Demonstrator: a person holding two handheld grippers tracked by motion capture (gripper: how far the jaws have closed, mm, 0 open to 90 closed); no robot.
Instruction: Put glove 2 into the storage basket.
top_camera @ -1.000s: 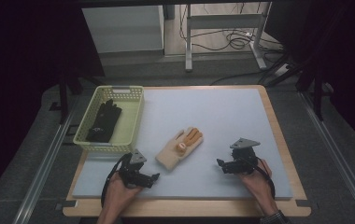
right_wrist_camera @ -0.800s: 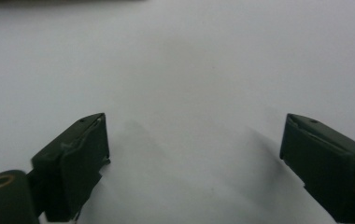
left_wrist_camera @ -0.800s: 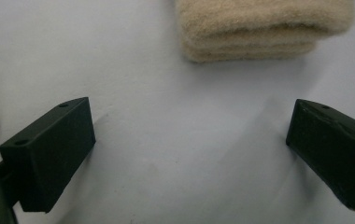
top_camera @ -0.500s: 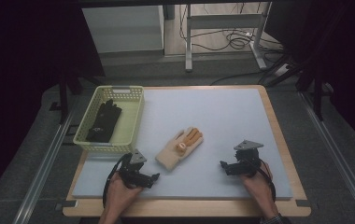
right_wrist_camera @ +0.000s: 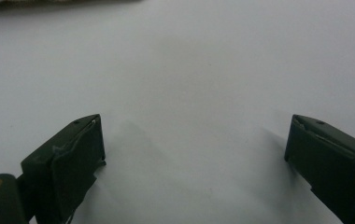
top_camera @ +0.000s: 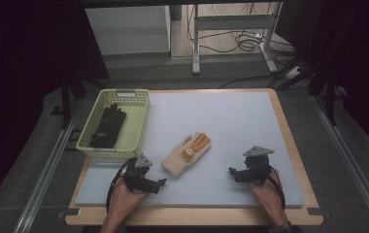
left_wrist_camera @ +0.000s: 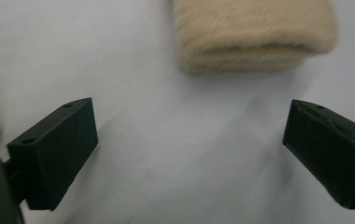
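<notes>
one beige glove [top_camera: 186,155] lies flat mid-mat, long axis diagonal: cuff toward the near left, orange fingertips pointing far right. left gripper [top_camera: 160,183] is way closer, cuff sits just ahead of its jaws, which are spread wide w/ nothing between them. right gripper [top_camera: 231,172] is well apart on the other side, jaws just opened wide, also empty. green basket [top_camera: 139,121] w/ a black glove [top_camera: 108,127] is just left of it. plenty of bare mat [top_camera: 236,116] around, table edge near the hands.

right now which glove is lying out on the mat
The beige glove with orange fingers; the black glove lies inside the green basket.
</notes>
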